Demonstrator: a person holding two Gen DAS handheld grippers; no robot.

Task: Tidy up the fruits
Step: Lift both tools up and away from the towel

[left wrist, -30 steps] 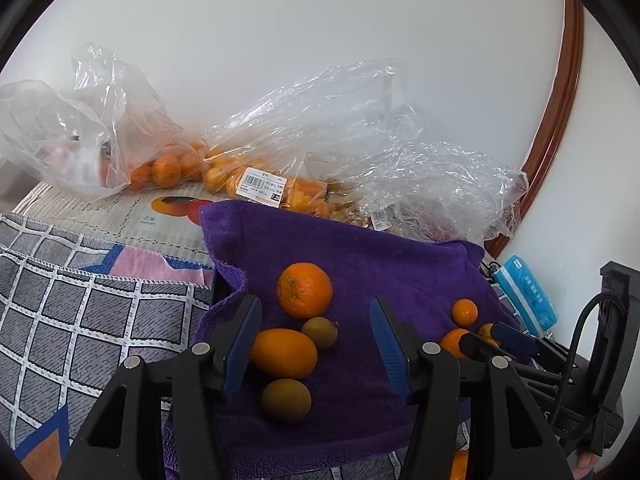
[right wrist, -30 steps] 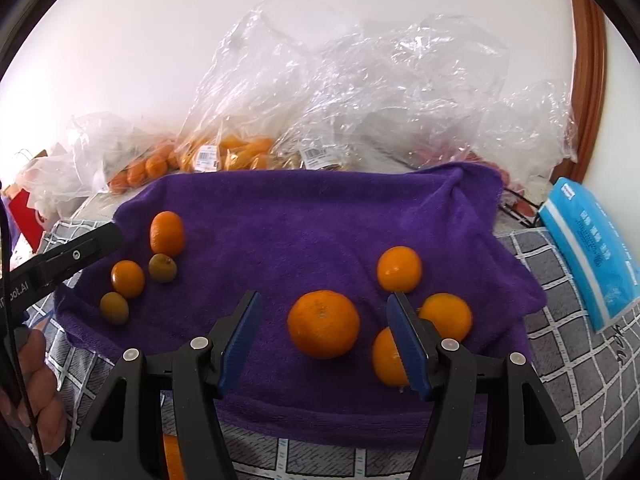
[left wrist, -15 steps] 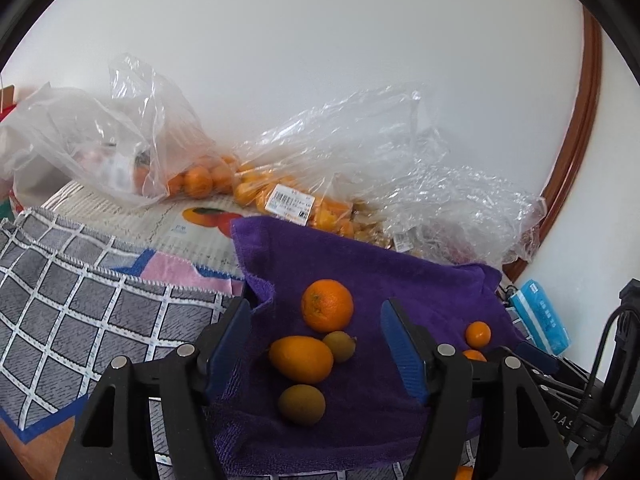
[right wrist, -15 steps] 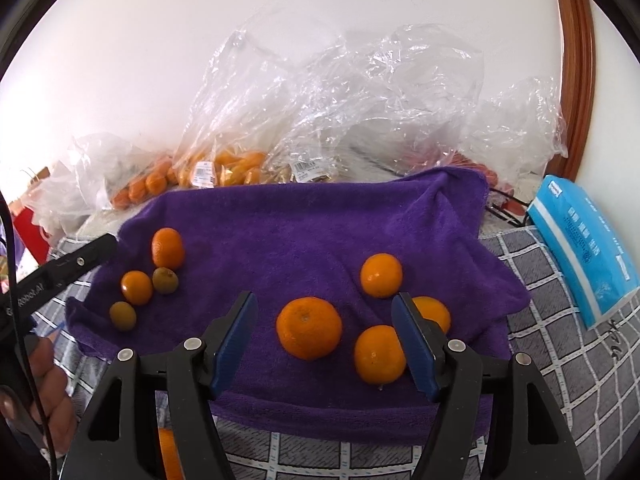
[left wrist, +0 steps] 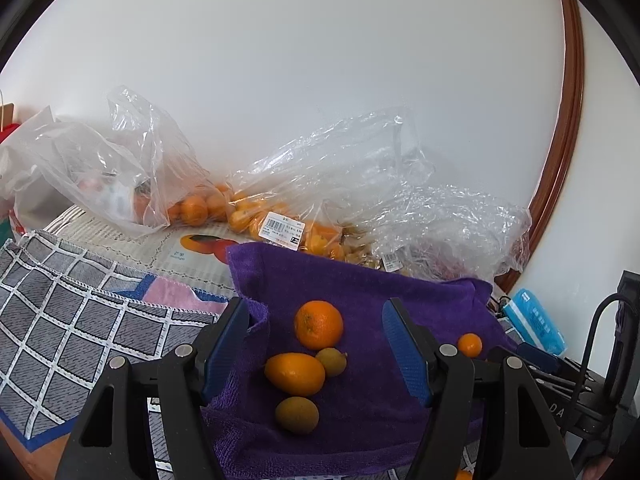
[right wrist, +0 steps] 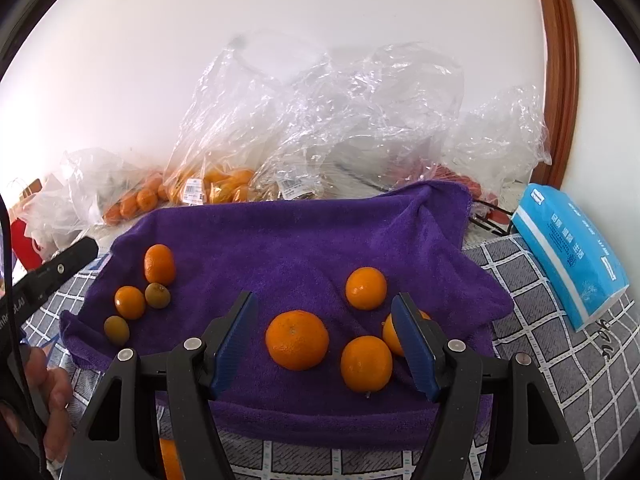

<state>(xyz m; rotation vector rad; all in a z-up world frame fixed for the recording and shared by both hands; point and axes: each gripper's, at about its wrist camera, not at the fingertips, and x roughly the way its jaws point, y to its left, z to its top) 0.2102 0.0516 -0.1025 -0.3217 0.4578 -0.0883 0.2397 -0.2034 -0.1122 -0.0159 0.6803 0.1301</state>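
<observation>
Hovering left gripper: fingers apart, empty, above four small fruits
Right gripper: fingers apart, empty, framing large orange
Fruits: two loose groups on purple towel, well apart
Beyond towel: clear plastic bags with more oranges, against wall
</observation>
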